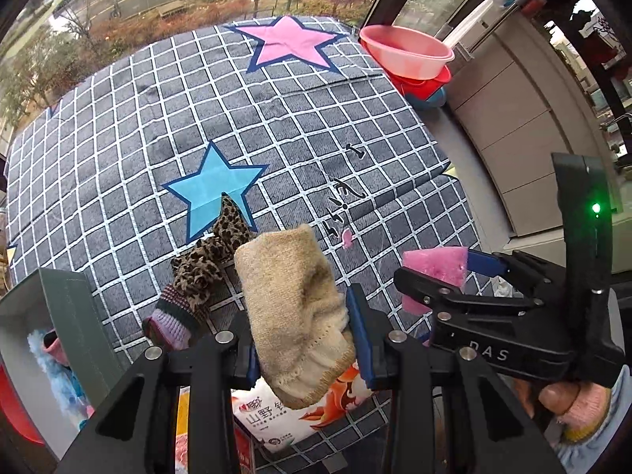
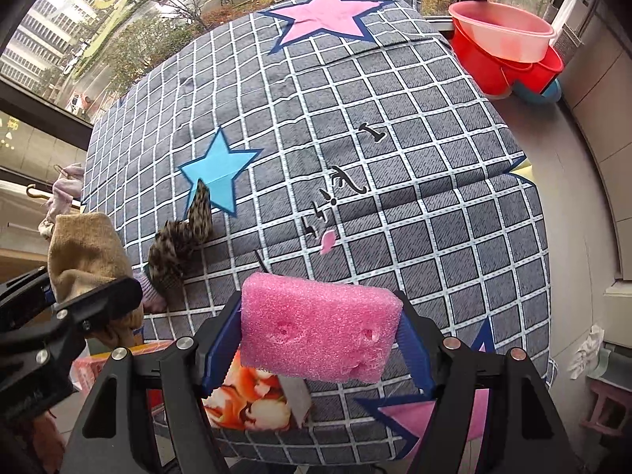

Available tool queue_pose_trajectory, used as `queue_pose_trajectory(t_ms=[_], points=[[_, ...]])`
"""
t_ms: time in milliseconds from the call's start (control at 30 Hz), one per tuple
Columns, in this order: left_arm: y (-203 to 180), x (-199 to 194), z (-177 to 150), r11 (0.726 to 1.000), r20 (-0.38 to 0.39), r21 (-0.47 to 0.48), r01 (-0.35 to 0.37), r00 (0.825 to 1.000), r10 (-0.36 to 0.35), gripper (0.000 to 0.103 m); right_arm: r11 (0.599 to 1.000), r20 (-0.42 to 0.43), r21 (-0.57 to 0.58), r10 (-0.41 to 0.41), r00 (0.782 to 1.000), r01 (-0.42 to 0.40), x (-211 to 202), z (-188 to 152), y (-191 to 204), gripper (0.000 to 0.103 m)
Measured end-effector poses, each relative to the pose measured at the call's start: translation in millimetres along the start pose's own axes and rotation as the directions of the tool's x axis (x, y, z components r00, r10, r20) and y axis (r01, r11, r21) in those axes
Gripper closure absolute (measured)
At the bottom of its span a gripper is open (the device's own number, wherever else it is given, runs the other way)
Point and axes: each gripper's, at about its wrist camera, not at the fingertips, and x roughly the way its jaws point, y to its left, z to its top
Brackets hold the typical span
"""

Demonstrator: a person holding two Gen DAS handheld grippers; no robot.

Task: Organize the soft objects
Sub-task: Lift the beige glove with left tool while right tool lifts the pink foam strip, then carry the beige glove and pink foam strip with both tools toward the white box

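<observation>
My left gripper [image 1: 306,339] is shut on a beige knitted sock [image 1: 294,316], held above the near edge of the checked star-print cover [image 1: 316,138]. The sock also shows at the left of the right wrist view [image 2: 85,260]. My right gripper [image 2: 320,339] is shut on a pink sponge [image 2: 320,335]; the sponge shows in the left wrist view [image 1: 434,266] too. A leopard-print sock with a purple cuff [image 1: 209,264] lies on the cover near the blue star [image 1: 215,185], also seen in the right wrist view [image 2: 179,245]. A small pink scrap [image 2: 327,241] lies on the cover.
A grey-green box [image 1: 59,316] with soft blue and pink items stands at the left. Stacked pink, red and blue basins [image 2: 505,51] sit at the far right corner. Printed packages [image 1: 300,414] lie below the grippers. A window is behind the cover.
</observation>
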Motion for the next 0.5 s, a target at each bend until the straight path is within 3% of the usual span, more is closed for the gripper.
queue_pose_trajectory(t_ms=[500], points=[[55.7, -65.8, -48.7, 0.993, 0.116, -0.117, -0.03, 0.992, 0.043, 0.063, 0.988, 0.023, -0.154, 0.035, 0.999, -0.031, -33.2, -20.9, 78.0, 0.03]])
